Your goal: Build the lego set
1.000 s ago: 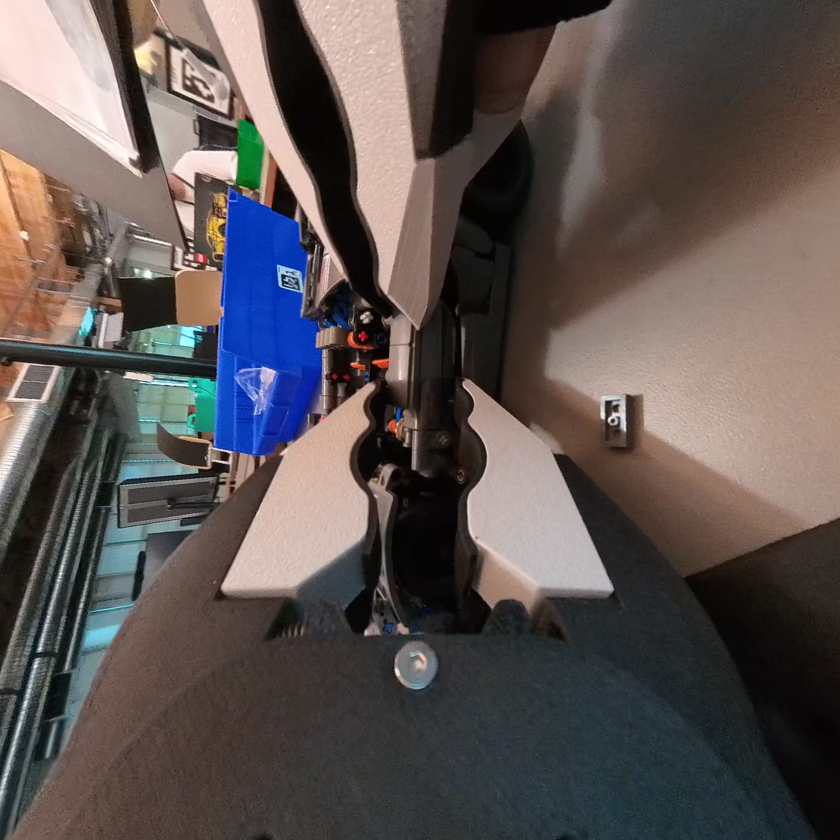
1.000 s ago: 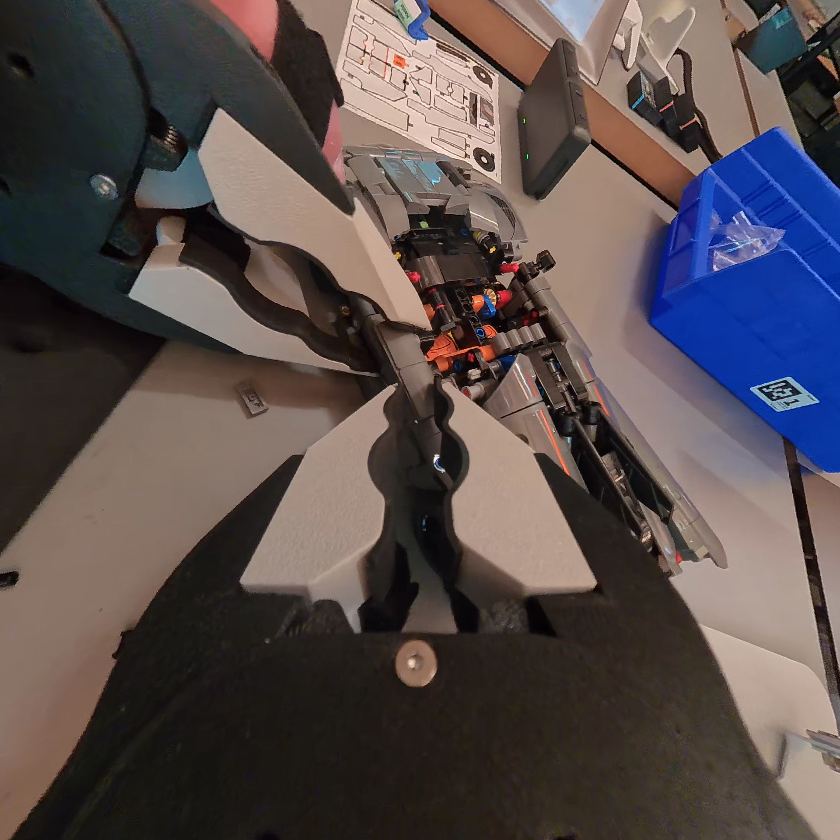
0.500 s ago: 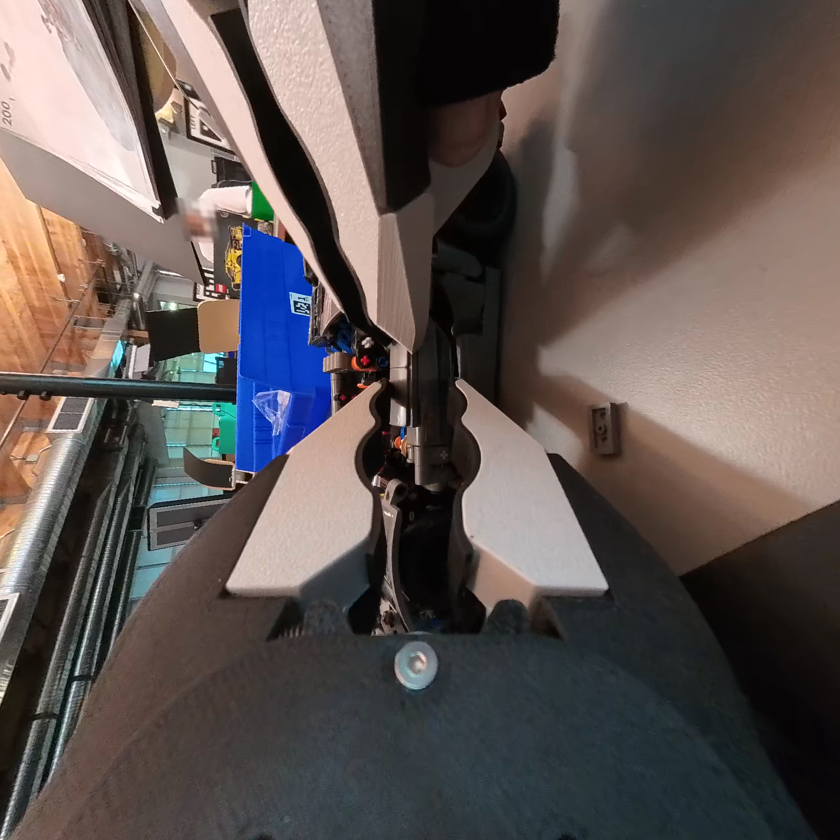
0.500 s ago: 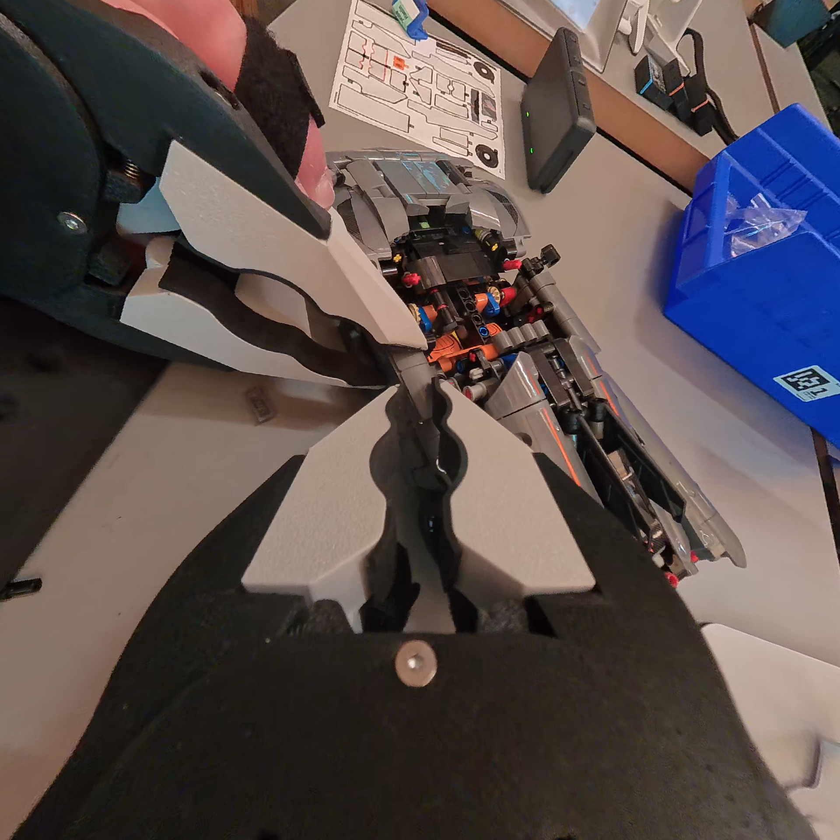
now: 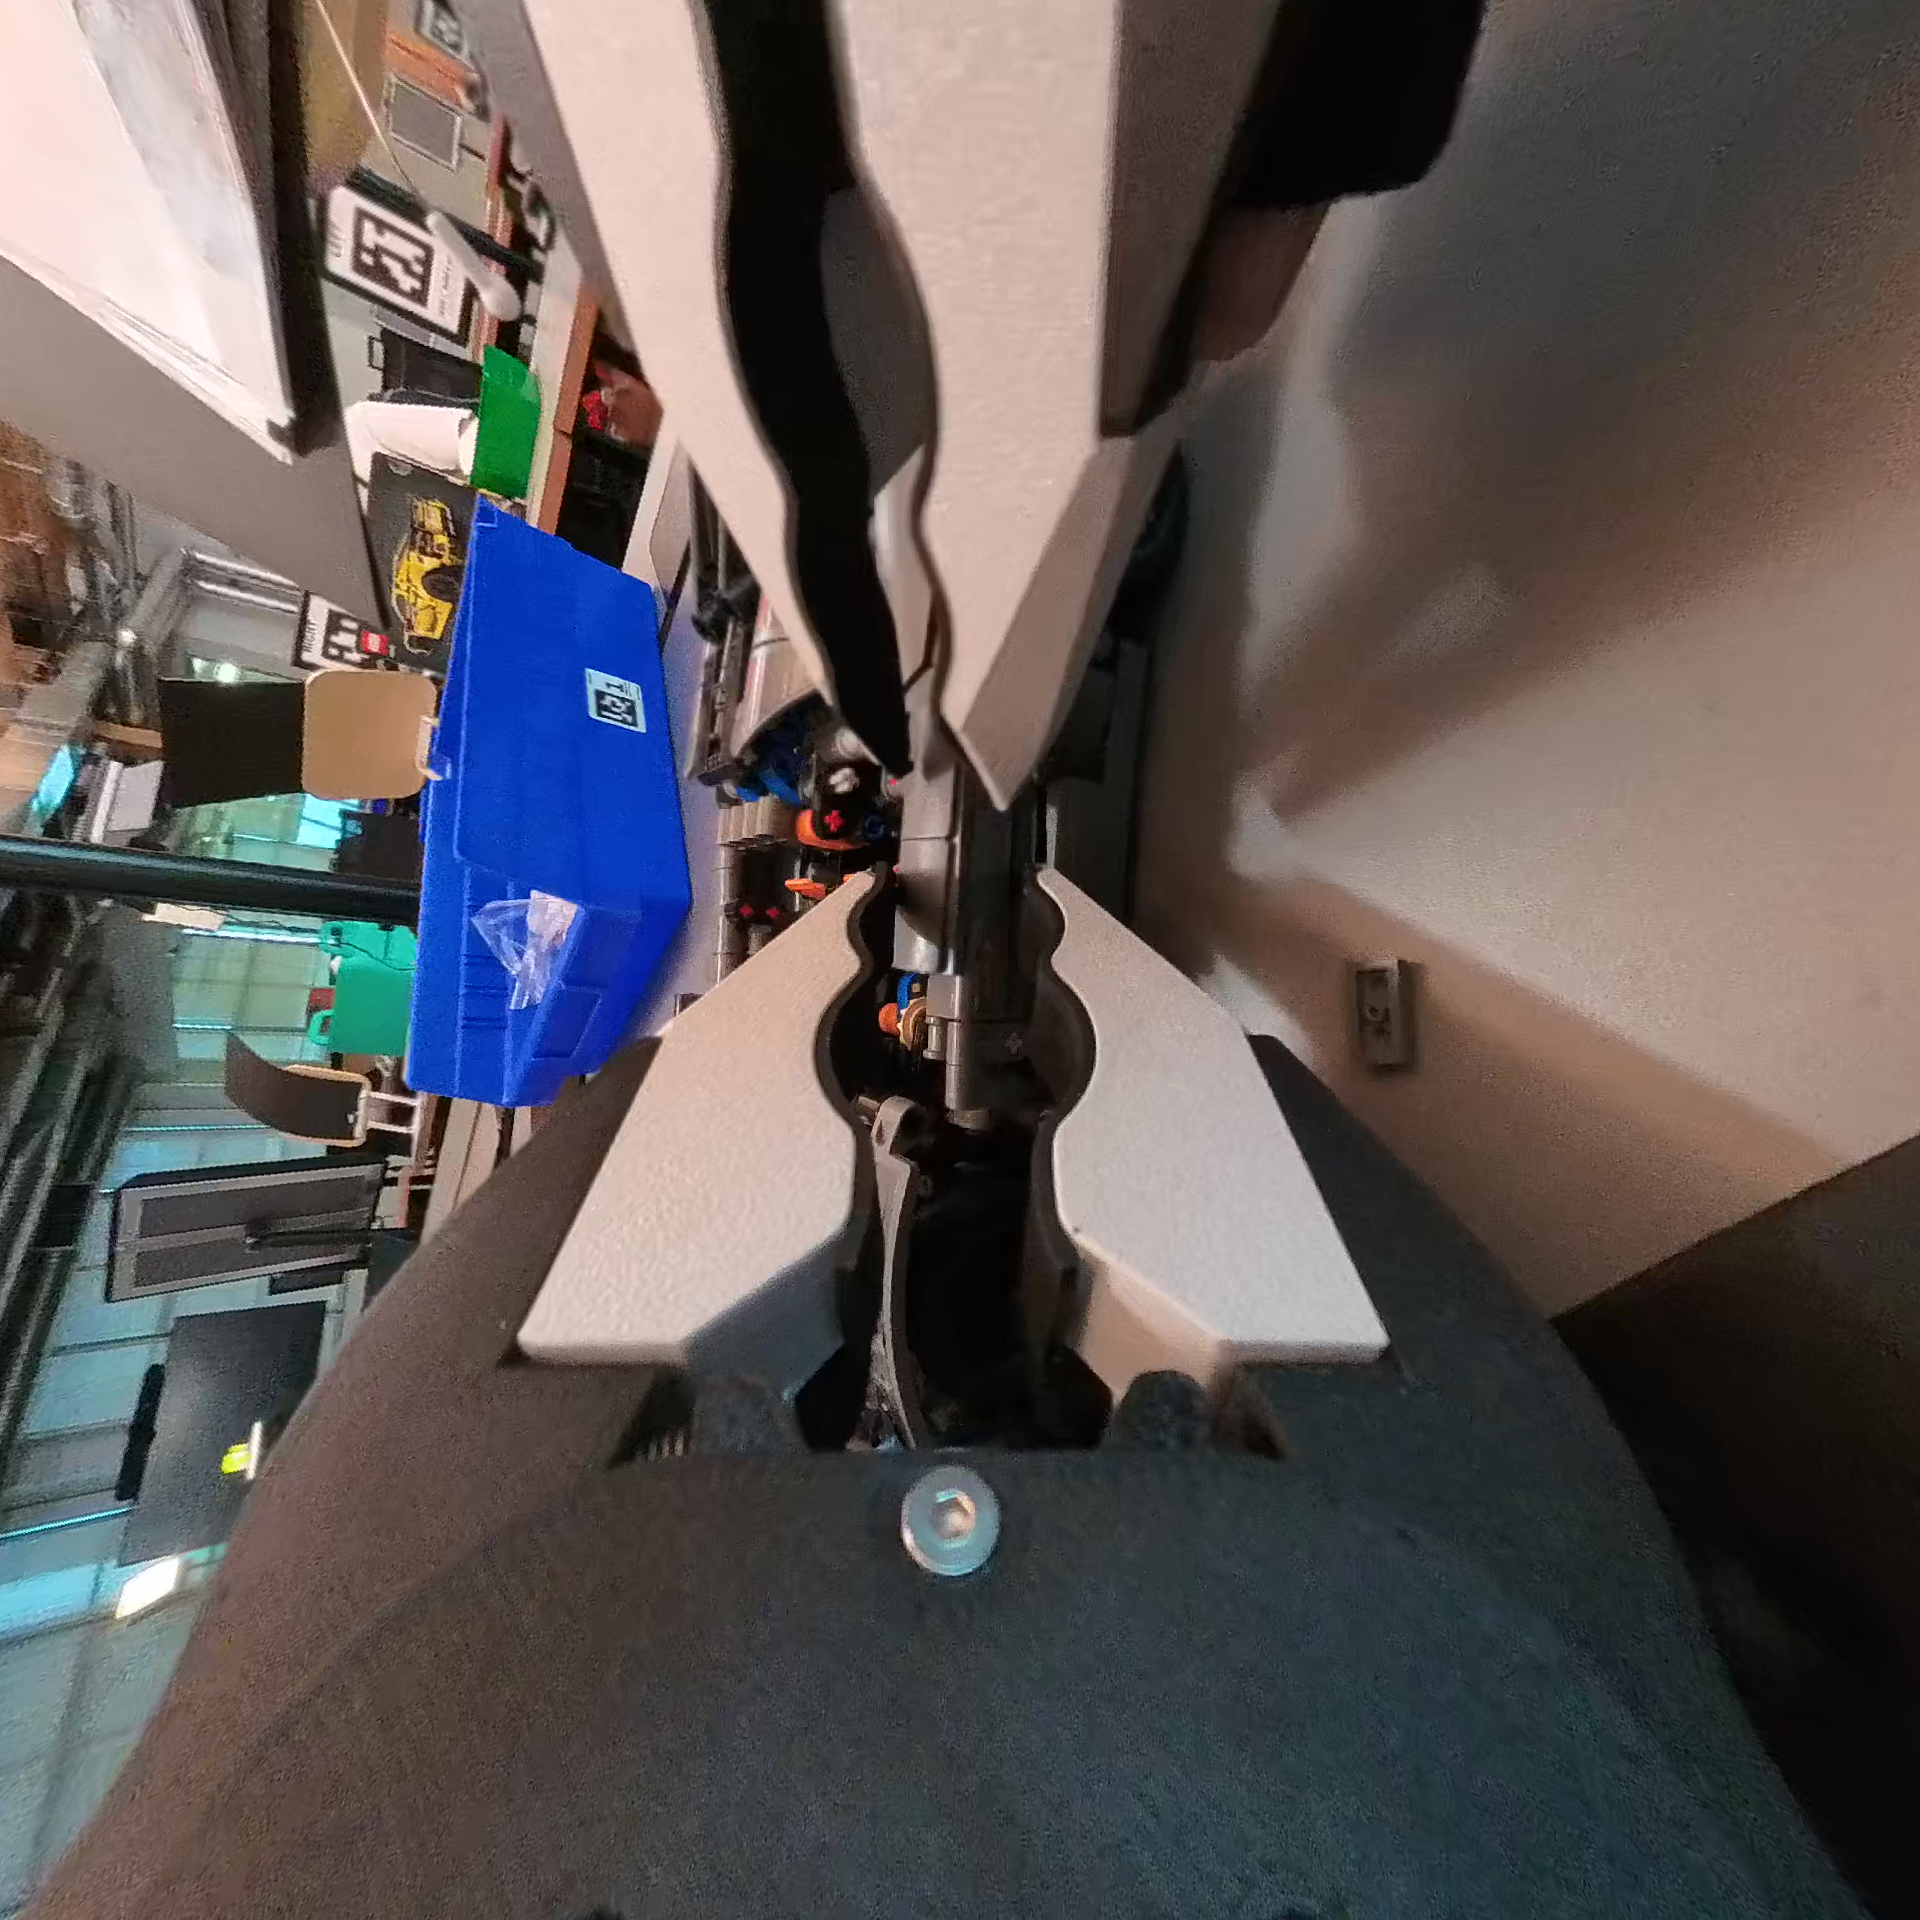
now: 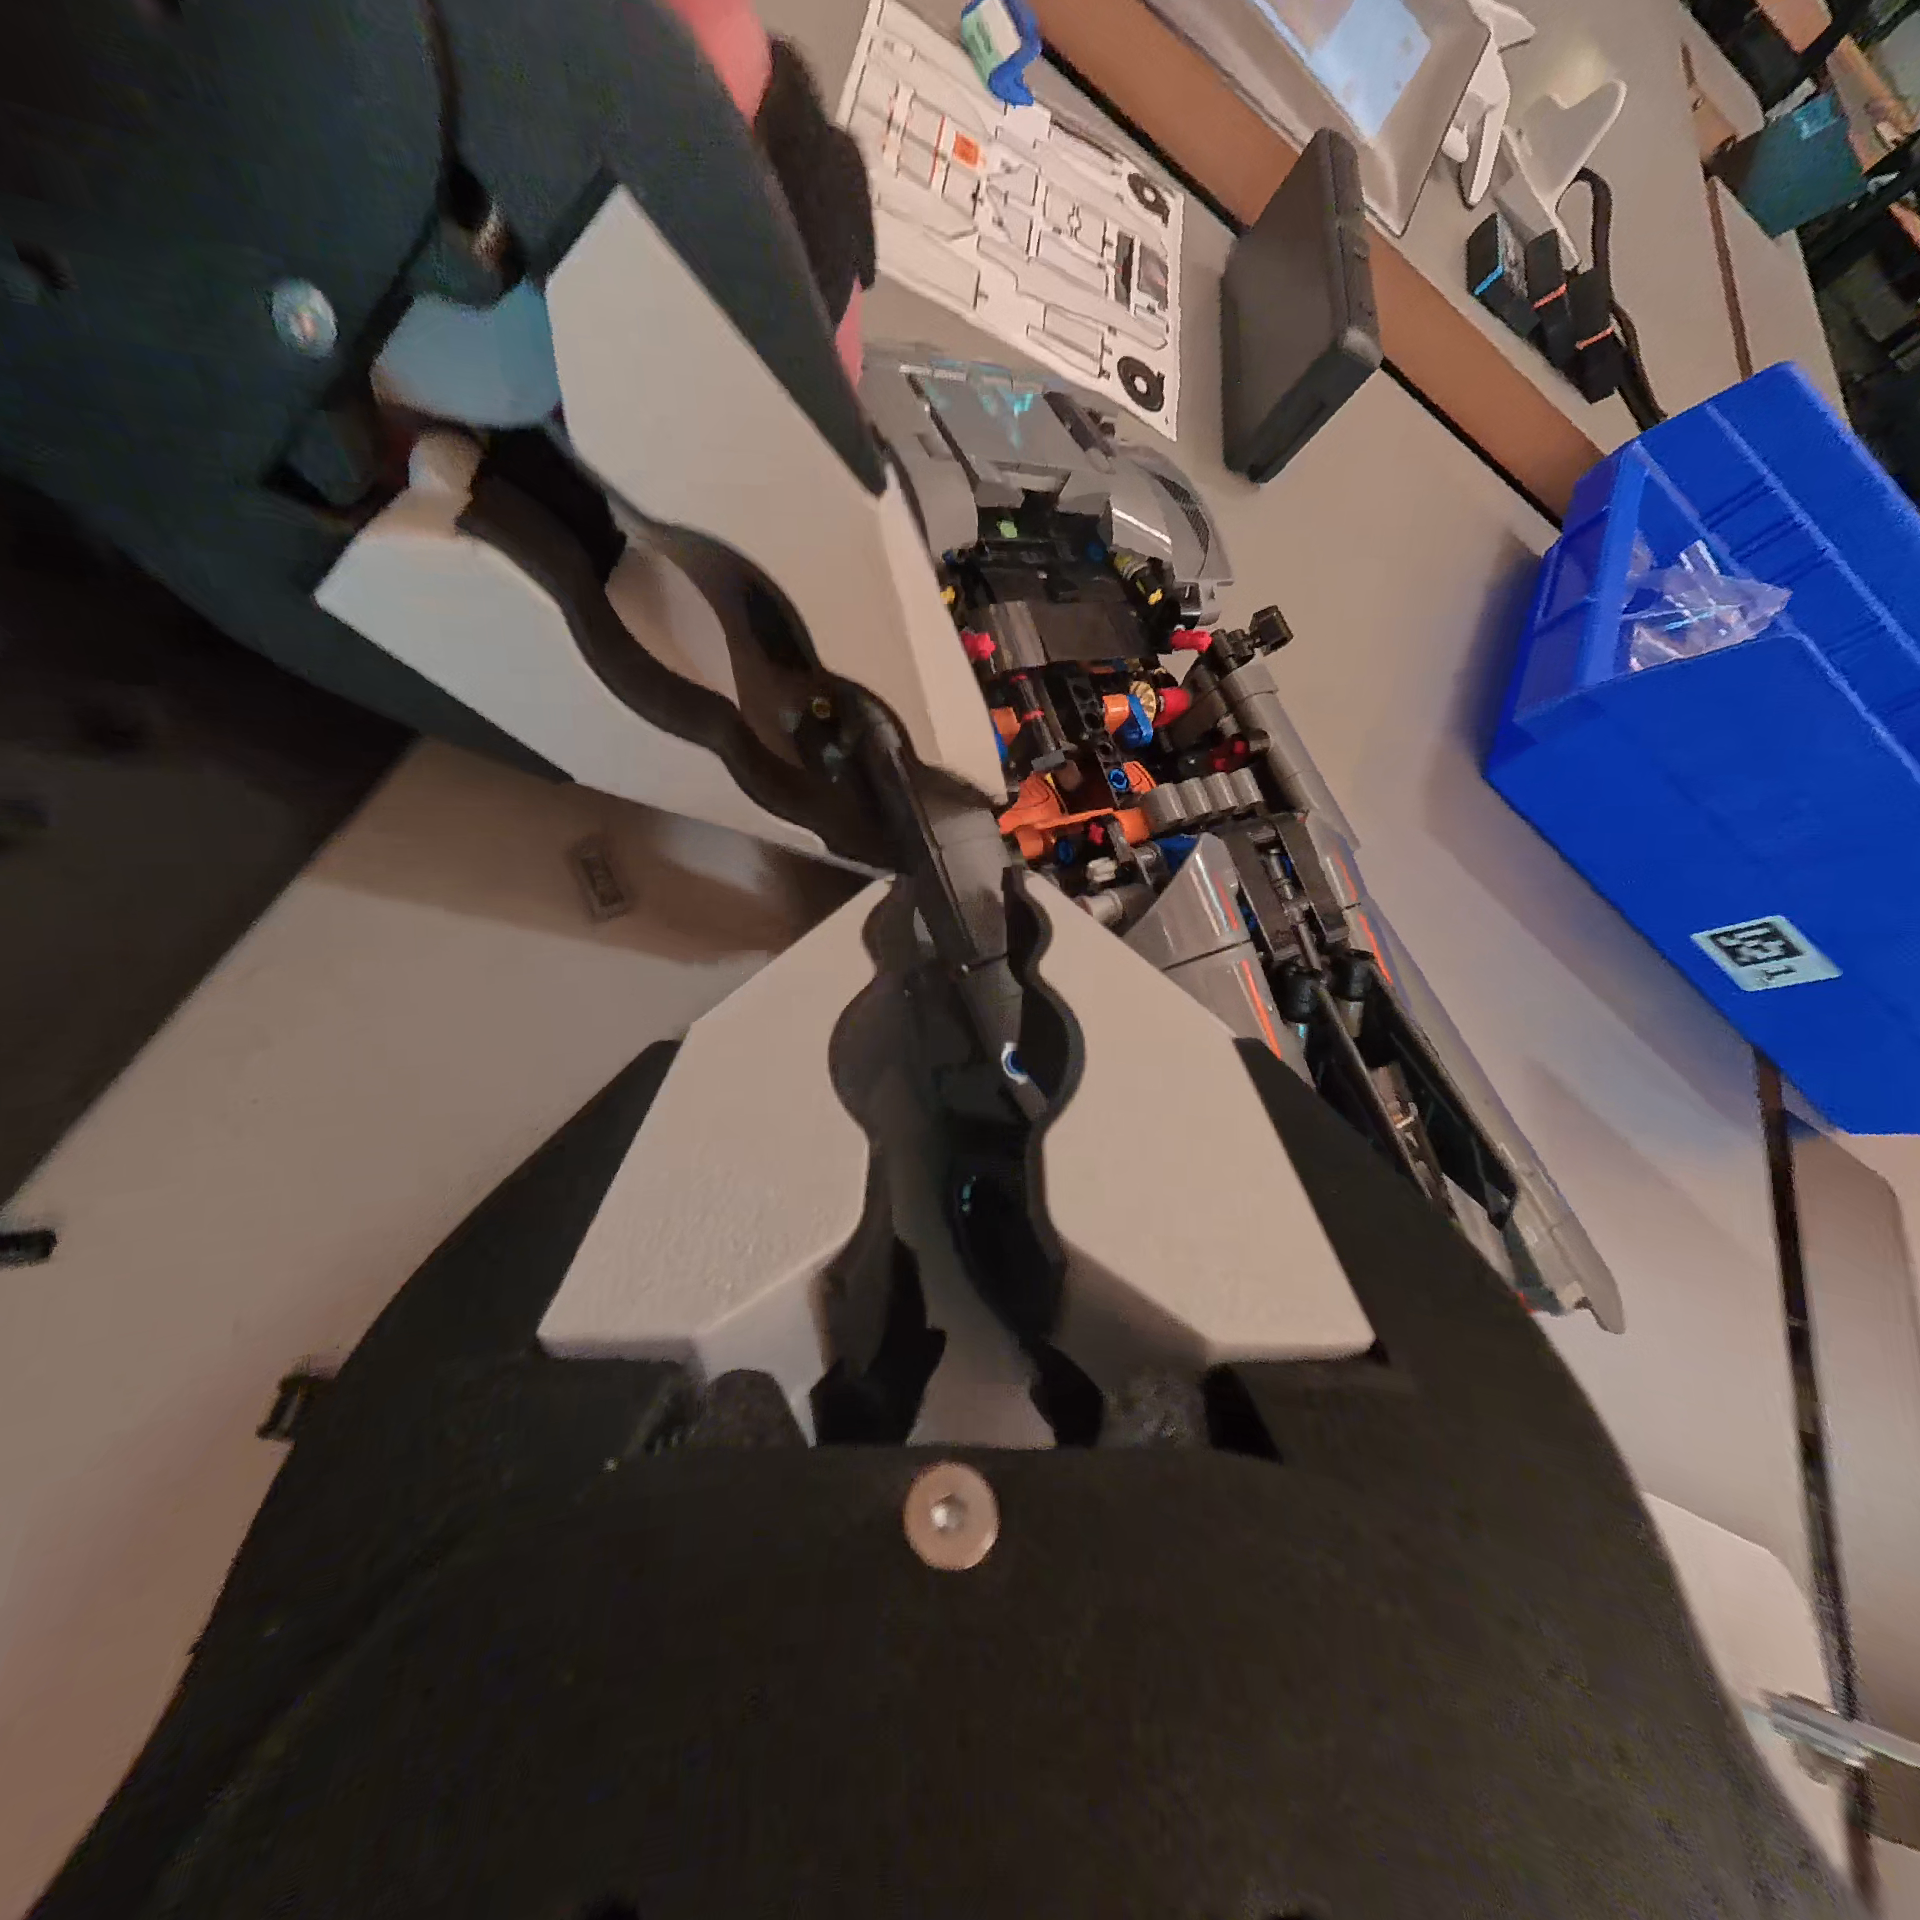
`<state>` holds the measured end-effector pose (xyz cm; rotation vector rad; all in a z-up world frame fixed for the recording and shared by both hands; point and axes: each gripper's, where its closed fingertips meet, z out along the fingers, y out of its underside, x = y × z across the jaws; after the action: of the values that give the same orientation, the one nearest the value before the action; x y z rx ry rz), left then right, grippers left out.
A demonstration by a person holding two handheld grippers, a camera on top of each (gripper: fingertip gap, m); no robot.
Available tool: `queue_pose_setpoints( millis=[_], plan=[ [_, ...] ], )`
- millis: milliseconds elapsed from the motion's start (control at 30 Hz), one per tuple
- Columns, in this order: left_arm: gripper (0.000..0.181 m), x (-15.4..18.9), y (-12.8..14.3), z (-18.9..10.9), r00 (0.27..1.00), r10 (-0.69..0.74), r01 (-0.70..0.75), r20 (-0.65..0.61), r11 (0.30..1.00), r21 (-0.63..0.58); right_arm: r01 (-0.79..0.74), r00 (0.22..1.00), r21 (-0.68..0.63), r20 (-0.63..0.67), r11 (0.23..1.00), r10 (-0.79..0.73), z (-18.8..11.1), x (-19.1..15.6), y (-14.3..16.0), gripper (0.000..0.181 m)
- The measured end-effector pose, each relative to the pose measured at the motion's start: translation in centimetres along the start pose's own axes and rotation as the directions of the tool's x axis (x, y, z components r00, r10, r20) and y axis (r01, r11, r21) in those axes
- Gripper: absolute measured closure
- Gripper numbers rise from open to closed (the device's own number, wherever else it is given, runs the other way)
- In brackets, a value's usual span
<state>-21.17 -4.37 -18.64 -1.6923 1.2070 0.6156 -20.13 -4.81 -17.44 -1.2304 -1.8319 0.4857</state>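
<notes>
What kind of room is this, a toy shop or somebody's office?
Likely a workshop or lab: a grey worktable holds a half-built lego car, a blue parts bin, a diagram sheet and charging gear, with printed marker tags around.

A long grey lego car (image 6: 1195,831), its orange-and-black insides exposed, lies on the table.

Pale table (image 6: 343,1049) carries the lego car (image 6: 1226,831), blue bin (image 6: 1714,790) (bag inside), instruction sheet (image 6: 1039,208).
</notes>
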Motion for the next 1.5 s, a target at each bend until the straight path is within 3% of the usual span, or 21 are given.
queue_pose_setpoints(
  millis=[300,433,1067,1300,1500],
  plan=[
    [0.157,0.0,0.3,-0.3,1.0,-0.009,0.009,0.006,1.0,-0.001,0.098,0.992,-0.036,-0.078,0.995,-0.101,0.7,0.1,0.5,0.157],
    [0.162,-0.1,0.7,-0.8,0.999,-0.033,0.033,-0.005,0.999,0.009,0.089,0.993,-0.024,-0.081,0.996,-0.09,0.6,0.3,0.4,0.166],
    [0.165,0.0,0.7,-0.7,0.995,-0.079,0.08,-0.064,0.997,0.014,0.042,0.997,-0.005,-0.064,0.999,-0.042,0.7,0.3,0.6,0.168],
    [0.161,-0.7,1.0,-2.0,0.978,-0.189,0.193,-0.091,0.98,0.039,0.027,0.997,0.039,-0.071,0.999,-0.024,-1.1,1.5,-0.4,0.167],
    [0.152,-3.6,4.1,-3.3,0.946,-0.322,0.322,-0.037,0.947,-0.01,-0.038,0.998,0.014,-0.047,0.999,0.038,-2.3,2.7,0.7,0.171]
  ],
)
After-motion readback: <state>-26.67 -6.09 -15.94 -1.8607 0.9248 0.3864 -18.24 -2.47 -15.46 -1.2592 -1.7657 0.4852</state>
